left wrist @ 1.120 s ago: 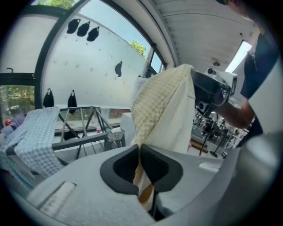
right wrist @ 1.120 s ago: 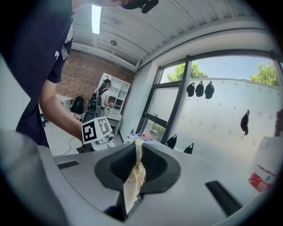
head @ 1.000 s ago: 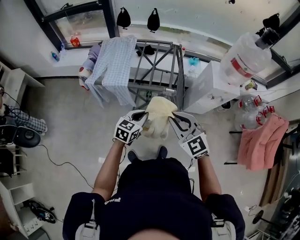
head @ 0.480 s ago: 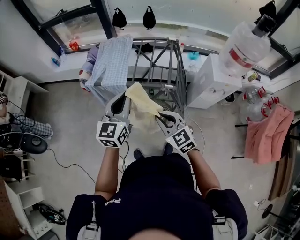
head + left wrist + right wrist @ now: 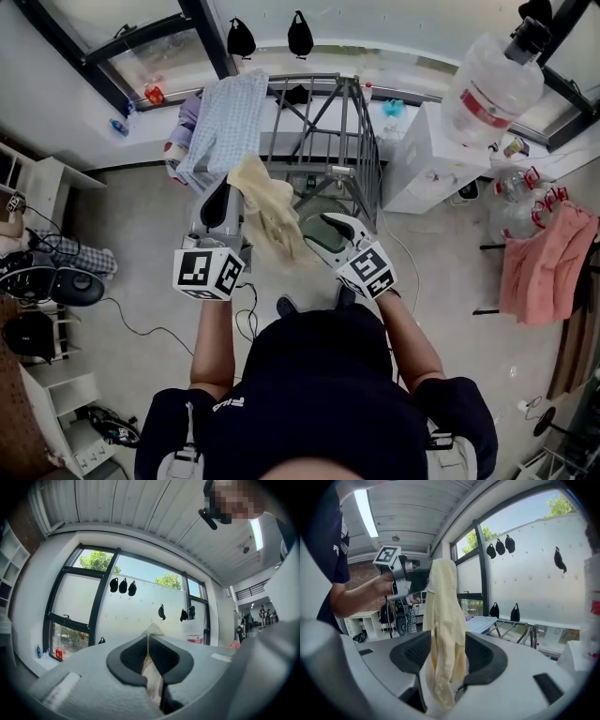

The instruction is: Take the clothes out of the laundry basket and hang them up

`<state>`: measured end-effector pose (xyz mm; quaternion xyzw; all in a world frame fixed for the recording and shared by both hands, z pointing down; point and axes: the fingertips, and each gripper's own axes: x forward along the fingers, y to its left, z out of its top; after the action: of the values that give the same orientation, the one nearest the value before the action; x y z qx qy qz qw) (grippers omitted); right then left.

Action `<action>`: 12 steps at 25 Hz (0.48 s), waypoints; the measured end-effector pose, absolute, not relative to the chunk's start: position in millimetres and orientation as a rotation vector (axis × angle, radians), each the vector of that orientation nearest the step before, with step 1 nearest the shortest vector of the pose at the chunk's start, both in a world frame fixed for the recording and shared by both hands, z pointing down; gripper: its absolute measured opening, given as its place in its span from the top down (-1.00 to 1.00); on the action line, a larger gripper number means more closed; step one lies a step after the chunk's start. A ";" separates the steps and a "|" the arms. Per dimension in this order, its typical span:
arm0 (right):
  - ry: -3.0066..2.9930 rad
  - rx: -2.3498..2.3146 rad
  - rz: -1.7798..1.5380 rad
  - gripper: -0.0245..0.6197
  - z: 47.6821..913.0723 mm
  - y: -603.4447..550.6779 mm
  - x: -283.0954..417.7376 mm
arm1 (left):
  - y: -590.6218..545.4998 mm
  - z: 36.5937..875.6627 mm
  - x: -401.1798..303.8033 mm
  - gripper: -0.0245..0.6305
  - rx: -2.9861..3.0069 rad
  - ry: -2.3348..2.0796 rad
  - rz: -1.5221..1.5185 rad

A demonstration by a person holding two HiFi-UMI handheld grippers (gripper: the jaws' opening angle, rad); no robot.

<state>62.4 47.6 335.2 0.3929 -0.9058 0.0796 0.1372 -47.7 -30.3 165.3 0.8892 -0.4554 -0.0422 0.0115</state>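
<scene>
A pale yellow cloth [image 5: 267, 214] hangs in front of me, stretched between the two grippers. My left gripper [image 5: 223, 187] is raised and shut on its upper end; in the left gripper view the fabric [image 5: 152, 676] is pinched tight between the jaws of that gripper [image 5: 149, 639]. My right gripper [image 5: 323, 225] is lower and to the right. Its jaws are opening, and the cloth [image 5: 443, 620] dangles loosely through the gap of the right gripper [image 5: 447, 656] without being pressed. The left gripper [image 5: 405, 576] also shows in the right gripper view, holding the cloth's top.
A grey metal drying rack [image 5: 328, 122] stands ahead, with a blue checked shirt [image 5: 225, 127] draped over its left side. A white cabinet [image 5: 422, 169] with a large water bottle [image 5: 492, 89] is to the right. Pink cloth [image 5: 534, 272] hangs at the far right.
The left gripper has lifted the cloth's end up and to the left, drawing the bunched cloth out long. The right gripper's jaws have parted and its hold on the cloth has gone slack.
</scene>
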 end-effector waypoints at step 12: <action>-2.608 1.037 0.702 0.21 461.8 48.8 4.4 | -21.4 88.9 -73.2 0.84 2.753 -1.496 -0.310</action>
<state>4.4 48.8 461.8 0.3556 -0.8946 0.2406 0.1239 -73.2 -21.4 88.9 0.8744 -0.4751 -0.0986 -0.0036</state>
